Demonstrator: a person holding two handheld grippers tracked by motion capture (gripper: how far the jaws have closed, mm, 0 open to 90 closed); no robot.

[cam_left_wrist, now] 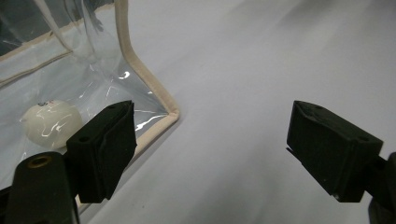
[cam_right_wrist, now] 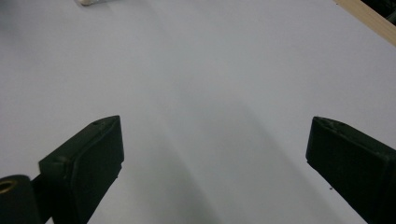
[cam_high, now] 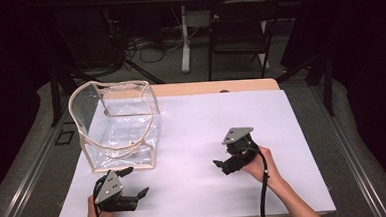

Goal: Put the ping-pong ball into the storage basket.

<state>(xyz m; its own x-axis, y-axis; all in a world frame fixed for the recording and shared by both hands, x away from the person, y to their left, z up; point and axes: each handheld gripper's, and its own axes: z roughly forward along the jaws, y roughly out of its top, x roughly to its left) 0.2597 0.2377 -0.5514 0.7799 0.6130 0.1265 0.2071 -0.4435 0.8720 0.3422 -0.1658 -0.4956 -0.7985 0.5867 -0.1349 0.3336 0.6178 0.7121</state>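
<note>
A white ball (cam_left_wrist: pixel 49 122) blurs behind the clear bag's (cam_left_wrist: pixel 140 79) glare; the frame crops the bag's top.

The left gripper (cam_high: pixel 134 182) sits at the lower left of the high view, jaws spread wide. The right gripper (cam_high: pixel 223 165) sits right of centre, jaws also wide apart.

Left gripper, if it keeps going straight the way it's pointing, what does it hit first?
Probably the white table sheet: the open left gripper aims just past the near corner of the clear bag, its left jaw close by it. Depth is uncertain.
</note>
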